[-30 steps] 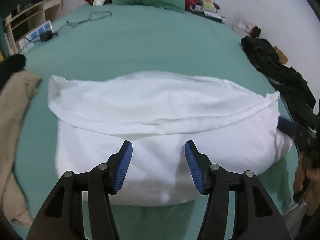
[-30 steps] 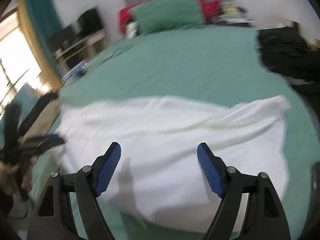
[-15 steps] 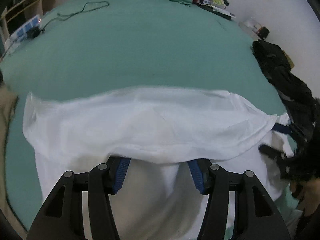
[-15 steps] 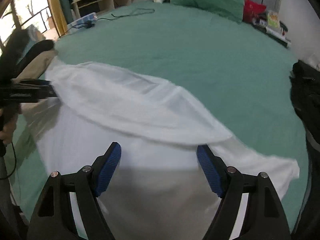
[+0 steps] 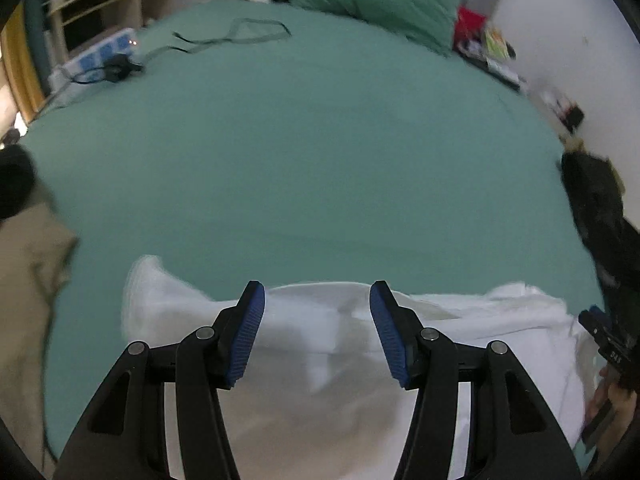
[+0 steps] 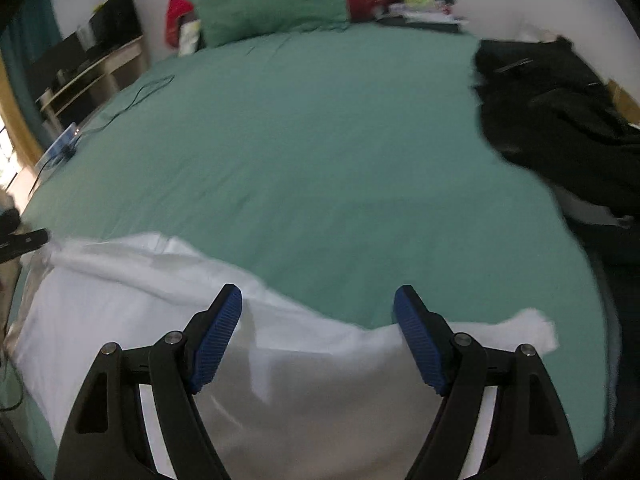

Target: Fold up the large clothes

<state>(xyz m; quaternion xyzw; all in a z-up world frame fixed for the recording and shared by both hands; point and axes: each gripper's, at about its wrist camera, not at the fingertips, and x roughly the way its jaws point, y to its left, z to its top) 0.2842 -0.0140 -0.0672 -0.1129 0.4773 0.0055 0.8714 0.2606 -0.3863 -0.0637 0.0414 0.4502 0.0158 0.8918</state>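
Observation:
A large white garment (image 5: 320,364) lies folded over on the green bed (image 5: 312,152) at its near edge. It also shows in the right wrist view (image 6: 120,304). My left gripper (image 5: 316,316) is open and empty, with its blue pads (image 5: 248,332) over the garment's far edge. My right gripper (image 6: 318,320) is open and empty, wide apart over the garment's far edge. The other gripper's tip shows at the left edge of the right wrist view (image 6: 24,240).
A black garment (image 6: 560,120) lies on the bed's right side, also seen in the left wrist view (image 5: 600,216). A beige garment (image 5: 28,280) lies at the left. A green pillow (image 6: 272,0), a cable (image 5: 240,36) and a power strip (image 5: 100,54) are at the back.
Both grippers have moved back toward the near edge of the bed. The white garment now fills only the bottom of both views. Both grippers stay open.

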